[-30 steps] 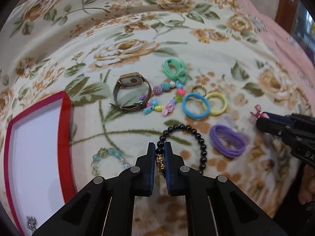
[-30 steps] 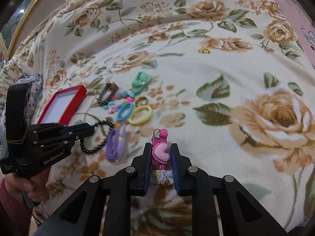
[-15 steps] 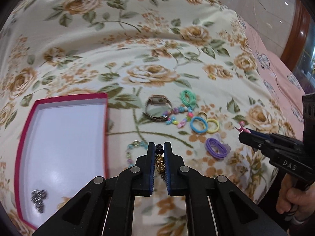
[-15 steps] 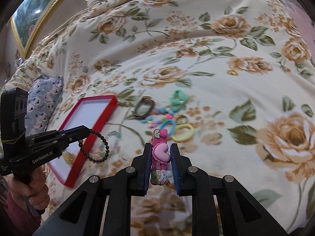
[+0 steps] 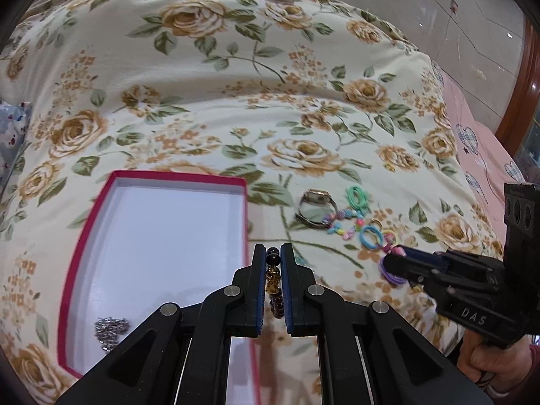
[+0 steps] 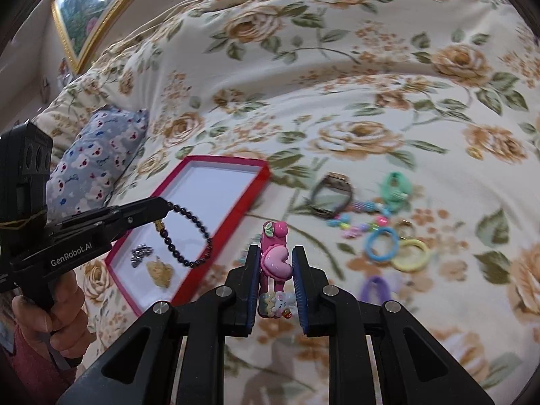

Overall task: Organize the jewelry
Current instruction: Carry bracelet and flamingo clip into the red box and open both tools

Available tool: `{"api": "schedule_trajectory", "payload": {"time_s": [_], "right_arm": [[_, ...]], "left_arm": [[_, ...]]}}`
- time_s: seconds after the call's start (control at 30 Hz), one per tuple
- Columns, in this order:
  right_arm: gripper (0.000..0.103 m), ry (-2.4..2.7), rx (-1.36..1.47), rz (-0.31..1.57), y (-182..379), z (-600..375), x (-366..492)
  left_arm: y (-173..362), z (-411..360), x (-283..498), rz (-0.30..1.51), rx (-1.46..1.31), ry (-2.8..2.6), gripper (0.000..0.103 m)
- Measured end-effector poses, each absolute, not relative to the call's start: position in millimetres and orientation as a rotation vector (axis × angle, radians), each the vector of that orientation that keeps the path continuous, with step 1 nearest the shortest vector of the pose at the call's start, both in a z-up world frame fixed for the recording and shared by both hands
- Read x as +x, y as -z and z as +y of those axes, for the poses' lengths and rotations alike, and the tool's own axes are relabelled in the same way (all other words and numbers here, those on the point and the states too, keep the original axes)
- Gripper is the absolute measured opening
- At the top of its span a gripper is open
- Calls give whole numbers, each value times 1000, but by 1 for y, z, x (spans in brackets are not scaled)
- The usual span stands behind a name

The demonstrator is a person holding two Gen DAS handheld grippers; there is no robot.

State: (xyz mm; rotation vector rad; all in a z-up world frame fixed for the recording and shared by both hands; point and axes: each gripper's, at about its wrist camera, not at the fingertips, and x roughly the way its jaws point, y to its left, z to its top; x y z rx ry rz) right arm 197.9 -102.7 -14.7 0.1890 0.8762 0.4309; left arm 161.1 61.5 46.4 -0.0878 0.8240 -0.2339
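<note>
the left gripper (image 5: pixel 272 263) hides most of the black bead bracelet (image 5: pixel 272 260) in the left wrist view; only a few beads and a gold charm show between the pads. the purple hair tie (image 5: pixel 388 271) is partly covered by the right gripper (image 5: pixel 393 256). in the right wrist view the red box (image 6: pixel 219 233) has its near corner behind the gripper body. the small silver piece (image 6: pixel 141 253) in it is too small to identify. the beaded chain (image 6: pixel 362 219) is motion-blurred.

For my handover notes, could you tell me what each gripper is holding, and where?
Left gripper: black bead bracelet, pinched at its gold charm. Right gripper: pink hair clip, clamped across its heart.
</note>
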Motion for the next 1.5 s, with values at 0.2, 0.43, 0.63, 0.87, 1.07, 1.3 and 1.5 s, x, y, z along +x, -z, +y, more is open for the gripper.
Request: {"api": "schedule_trajectory", "payload": {"time_s": [0.2, 0.43, 0.63, 0.87, 1.07, 1.3, 1.5], "right_arm": [[18, -506, 171, 887, 17, -69, 210], [18, -598, 156, 908, 23, -24, 227], [18, -651, 138, 932, 31, 8, 241], [18, -666, 97, 987, 51, 32, 256], [18, -667, 52, 1030, 66, 46, 264], [19, -667, -15, 1081, 83, 61, 270], [19, -674, -35, 1084, 84, 65, 272]], "left_arm": [[-48, 85, 162, 811, -118, 186, 7], [-42, 116, 171, 819, -155, 129, 7], [-33, 133, 186, 834, -172, 90, 7], [-11, 159, 200, 868, -206, 39, 7], [12, 176, 211, 908, -218, -17, 7], [36, 184, 222, 965, -211, -63, 7], [47, 186, 229, 995, -213, -82, 8]]}}
